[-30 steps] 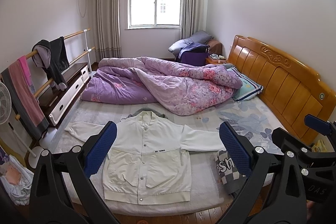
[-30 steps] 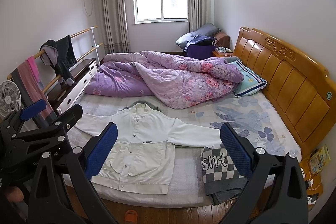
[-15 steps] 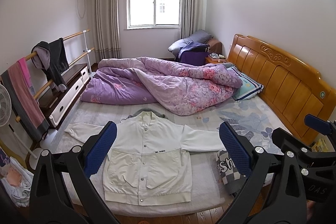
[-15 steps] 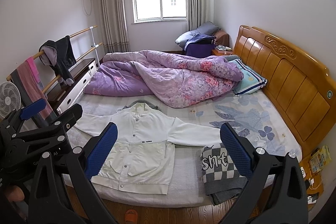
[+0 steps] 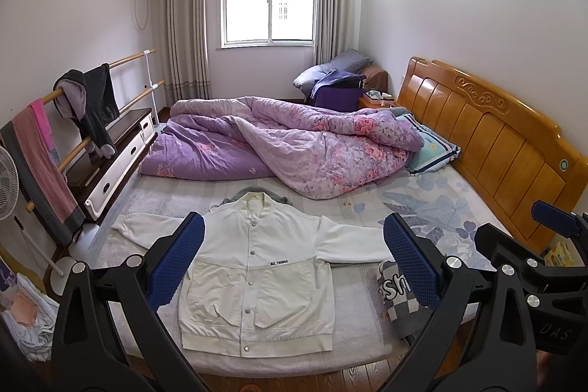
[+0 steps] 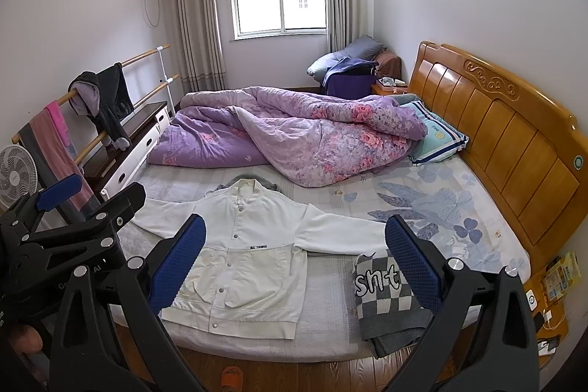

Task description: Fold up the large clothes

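Note:
A white button-front jacket (image 5: 257, 267) lies flat, face up, on the near part of the bed (image 5: 360, 315), sleeves spread out to both sides; it also shows in the right wrist view (image 6: 250, 259). My left gripper (image 5: 292, 259) is open and empty, held above the bed's near edge, apart from the jacket. My right gripper (image 6: 294, 259) is open and empty too, at the same height. Each gripper shows at the edge of the other's view, the right one (image 5: 551, 245) and the left one (image 6: 73, 219).
A folded grey checked sweater (image 6: 386, 300) lies right of the jacket. A crumpled purple quilt (image 5: 286, 142) covers the far half of the bed. Wooden headboard (image 5: 488, 142) on the right. A clothes rail (image 5: 73, 109), cabinet and fan (image 6: 16, 175) stand left.
Both views have crept very slightly forward. The jacket and the grippers' opening have not changed.

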A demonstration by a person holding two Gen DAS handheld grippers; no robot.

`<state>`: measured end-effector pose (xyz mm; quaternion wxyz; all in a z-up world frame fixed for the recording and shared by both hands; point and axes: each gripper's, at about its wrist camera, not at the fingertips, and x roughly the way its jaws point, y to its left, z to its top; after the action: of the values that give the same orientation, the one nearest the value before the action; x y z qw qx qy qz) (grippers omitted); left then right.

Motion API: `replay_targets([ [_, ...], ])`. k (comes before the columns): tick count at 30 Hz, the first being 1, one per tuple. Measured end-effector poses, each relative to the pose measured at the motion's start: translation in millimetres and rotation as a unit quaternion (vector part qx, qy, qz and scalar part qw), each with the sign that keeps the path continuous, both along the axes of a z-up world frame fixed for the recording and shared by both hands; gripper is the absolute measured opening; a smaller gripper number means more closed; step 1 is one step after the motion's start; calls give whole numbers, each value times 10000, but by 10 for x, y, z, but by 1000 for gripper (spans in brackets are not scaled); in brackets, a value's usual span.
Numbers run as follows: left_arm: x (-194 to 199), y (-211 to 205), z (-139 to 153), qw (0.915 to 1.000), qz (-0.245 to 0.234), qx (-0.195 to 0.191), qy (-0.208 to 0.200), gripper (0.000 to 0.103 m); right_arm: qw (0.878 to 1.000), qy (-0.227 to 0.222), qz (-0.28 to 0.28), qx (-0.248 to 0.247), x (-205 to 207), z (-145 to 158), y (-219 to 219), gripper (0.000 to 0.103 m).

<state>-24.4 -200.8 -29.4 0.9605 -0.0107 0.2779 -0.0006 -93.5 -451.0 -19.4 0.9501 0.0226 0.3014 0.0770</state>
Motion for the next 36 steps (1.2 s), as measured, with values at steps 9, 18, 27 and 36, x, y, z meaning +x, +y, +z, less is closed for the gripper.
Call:
replay_targets([
  [9, 12, 10, -5, 10000, -14, -1, 4, 98, 10000, 24, 6, 23, 22, -6, -19, 94],
  [18, 18, 26, -4, 10000, -29, 0, 16, 98, 10000, 30, 0, 27, 22, -5, -26, 94],
  [27, 24, 38, -10, 10000, -41, -7, 26, 98, 10000, 36, 6, 33, 24, -11, -37, 94],
  [36, -7, 62, -38, 10000, -28, 45, 0, 98, 10000, 62, -26, 40, 2, -18, -42, 94],
])
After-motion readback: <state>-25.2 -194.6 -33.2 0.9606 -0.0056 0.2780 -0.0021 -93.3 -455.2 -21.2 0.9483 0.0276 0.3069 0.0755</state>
